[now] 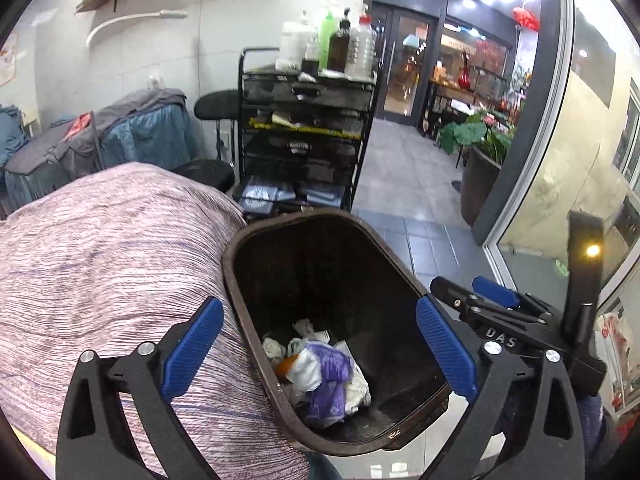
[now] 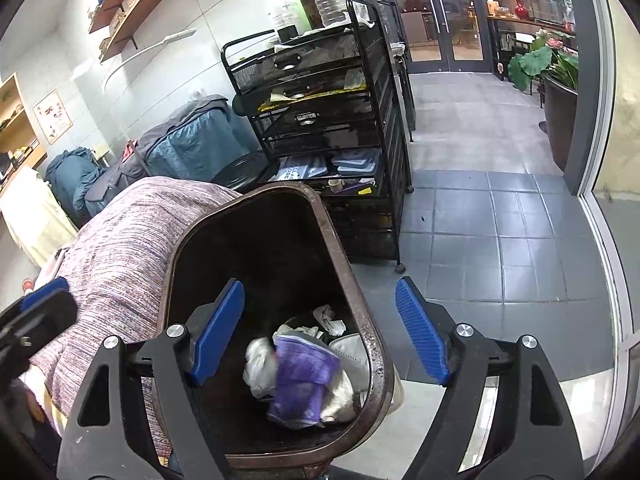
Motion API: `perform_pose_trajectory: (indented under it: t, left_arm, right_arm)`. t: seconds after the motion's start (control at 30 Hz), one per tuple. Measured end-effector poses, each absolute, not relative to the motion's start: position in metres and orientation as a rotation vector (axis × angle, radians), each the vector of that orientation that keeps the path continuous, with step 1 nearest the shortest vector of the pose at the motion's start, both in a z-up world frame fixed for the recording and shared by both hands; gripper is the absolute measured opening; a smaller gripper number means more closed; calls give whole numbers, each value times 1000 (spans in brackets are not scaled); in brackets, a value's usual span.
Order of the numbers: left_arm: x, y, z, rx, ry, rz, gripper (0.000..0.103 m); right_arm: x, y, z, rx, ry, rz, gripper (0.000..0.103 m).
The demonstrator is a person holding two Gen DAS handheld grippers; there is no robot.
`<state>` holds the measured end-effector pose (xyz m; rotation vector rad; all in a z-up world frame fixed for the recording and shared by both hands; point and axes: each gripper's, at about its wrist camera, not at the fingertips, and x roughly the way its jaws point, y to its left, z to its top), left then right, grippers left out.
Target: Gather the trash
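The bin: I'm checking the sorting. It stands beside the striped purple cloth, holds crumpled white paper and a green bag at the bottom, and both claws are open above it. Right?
Not quite. The bag in the bin is purple, not green, as the right wrist view shows. The rest holds: crumpled white paper lies at the bottom, the striped purple cloth is beside it, and the left claw and right claw are open.

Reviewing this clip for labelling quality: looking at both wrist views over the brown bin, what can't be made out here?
- Trash bin, both views: its outside and base are hidden by its own rim and the grippers.
- Purple wrapper, right wrist view: print blurred, unreadable.
- Trash beneath the purple wrapper, both views: covered by the pile and dark walls.
- Right gripper, left wrist view: one finger hidden behind the left gripper.
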<state>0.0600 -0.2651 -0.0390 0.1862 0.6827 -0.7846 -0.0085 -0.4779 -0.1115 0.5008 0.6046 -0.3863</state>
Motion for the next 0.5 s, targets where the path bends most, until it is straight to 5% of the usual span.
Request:
perform_pose_trajectory:
  t: [0.5]
  left_arm:
    - [53,-212,-18,123,596,-688,97]
  right_arm:
    - [-3,-450,-94,446,556,-340,87]
